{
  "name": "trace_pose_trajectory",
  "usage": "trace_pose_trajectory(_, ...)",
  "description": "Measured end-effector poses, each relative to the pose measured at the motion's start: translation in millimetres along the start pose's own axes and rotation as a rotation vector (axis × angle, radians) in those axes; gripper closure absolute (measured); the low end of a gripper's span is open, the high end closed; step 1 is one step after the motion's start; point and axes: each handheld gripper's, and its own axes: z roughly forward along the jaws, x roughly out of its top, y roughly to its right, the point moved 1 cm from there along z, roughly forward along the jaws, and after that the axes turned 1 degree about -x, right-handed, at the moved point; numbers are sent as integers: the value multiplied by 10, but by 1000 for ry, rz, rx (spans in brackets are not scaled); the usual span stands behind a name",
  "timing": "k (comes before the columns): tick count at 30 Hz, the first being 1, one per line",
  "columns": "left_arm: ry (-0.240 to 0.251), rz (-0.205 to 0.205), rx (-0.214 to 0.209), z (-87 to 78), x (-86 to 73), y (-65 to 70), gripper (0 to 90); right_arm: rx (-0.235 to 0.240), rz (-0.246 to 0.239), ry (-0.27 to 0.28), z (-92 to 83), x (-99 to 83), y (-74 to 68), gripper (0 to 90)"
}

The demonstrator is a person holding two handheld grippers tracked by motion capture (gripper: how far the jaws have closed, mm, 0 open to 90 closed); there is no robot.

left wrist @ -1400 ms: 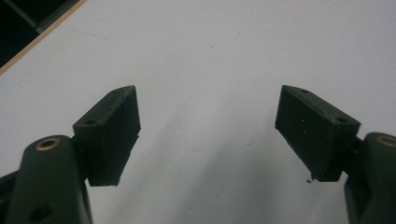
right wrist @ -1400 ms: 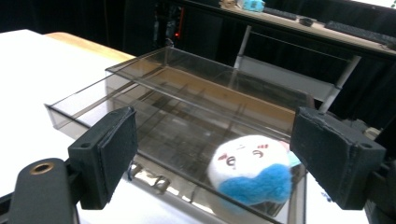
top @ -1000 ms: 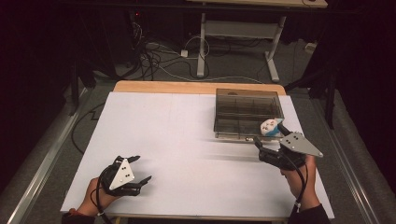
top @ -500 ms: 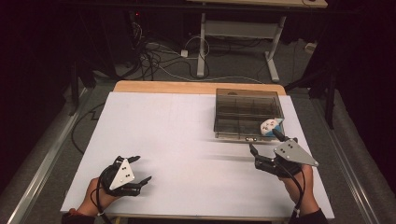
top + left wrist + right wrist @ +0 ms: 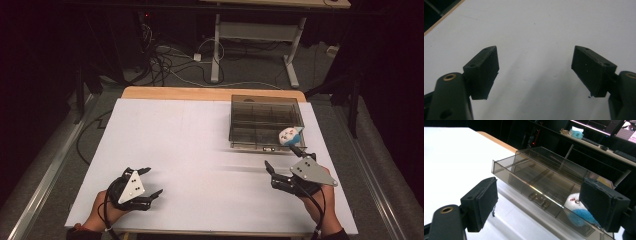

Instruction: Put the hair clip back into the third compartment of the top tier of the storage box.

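A: What is seen on the white table [image 5: 200,145]?

B: A clear brown box [image 5: 266,122] with little rooms inside is seen at the far right part of the table. A soft toy [image 5: 289,135], white and blue, is seen in the box, in the near right corner room.

A: Where is the right gripper [image 5: 285,169] held?

B: It is held just in front of the box, near the table's right edge. Its jaws are spread wide apart, and nothing is pinched between them. In the right gripper view, the box [image 5: 544,187] is seen between the jaws, with a small latch on its front wall. The toy [image 5: 579,212] is partly hidden behind the right jaw.

A: Is the toy touched by the gripper?

B: No, it is not touched. The box wall is seen between them.

A: And the left gripper [image 5: 149,187]?

B: It is held low at the near left part of the table, well apart from the box. Its jaws are spread wide too, and nothing is held. In the left gripper view [image 5: 535,72], bare white table [image 5: 536,30] is seen between the jaws
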Motion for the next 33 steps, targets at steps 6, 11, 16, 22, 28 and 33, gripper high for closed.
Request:
trace_pose_trajectory(6,0,1,0,0,1,3,212,8,-18,-10,-19,-46,-11,152)
trace_pose_trajectory(11,0,0,-1,2,1,4,212,12,-33,-23,-33,-98,-26,152)
trace_pose_trajectory(16,0,0,-1,2,1,4,212,22,-46,-24,-48,-148,-56,152)
trace_pose_trajectory(22,0,2,-1,3,2,6,212,30,-67,-39,-53,-209,-106,152)
trace_pose_trajectory(28,1,2,-4,2,3,8,212,35,-88,-48,-66,-258,-136,152)
trace_pose_trajectory(33,5,12,2,4,8,9,212,44,-97,-55,-76,-306,-155,153)
